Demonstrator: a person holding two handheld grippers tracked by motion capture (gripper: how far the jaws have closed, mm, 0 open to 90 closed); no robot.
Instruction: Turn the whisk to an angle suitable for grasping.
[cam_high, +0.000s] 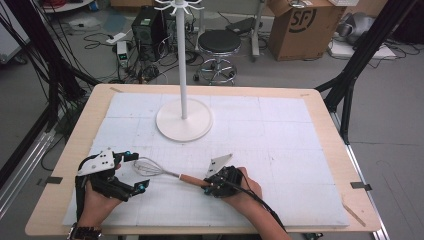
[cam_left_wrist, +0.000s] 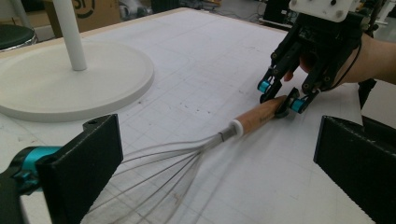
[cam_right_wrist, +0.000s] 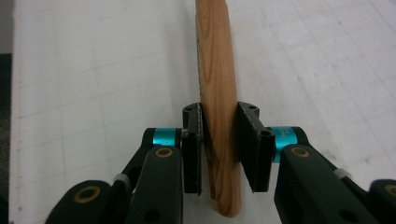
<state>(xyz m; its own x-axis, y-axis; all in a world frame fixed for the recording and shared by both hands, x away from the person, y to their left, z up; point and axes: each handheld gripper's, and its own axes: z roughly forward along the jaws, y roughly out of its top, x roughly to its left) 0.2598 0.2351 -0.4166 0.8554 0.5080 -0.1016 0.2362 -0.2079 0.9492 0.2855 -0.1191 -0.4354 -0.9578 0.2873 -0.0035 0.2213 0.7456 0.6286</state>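
The whisk (cam_high: 165, 172) lay on the mat (cam_high: 280, 150), long axis across, wires toward the left gripper (cam_high: 134, 171), which stood wide open. The right gripper (cam_high: 206, 187) clamped its handle. A box (cam_high: 300, 27) apparently read "SF".

Whisk (cam_high: 159, 170): silver wires, brown wooden handle (cam_right_wrist: 218, 93). Tools black, teal accents. Stand (cam_high: 184, 119) white. Counter (cam_high: 320, 107) mat white, faint grid.

A lab: tangled cables (cam_high: 145, 70), computer tower (cam_high: 146, 26), cardboard box (cam_high: 299, 27).

Black hand-held gripper (cam_high: 137, 171), teal joints, grey plate
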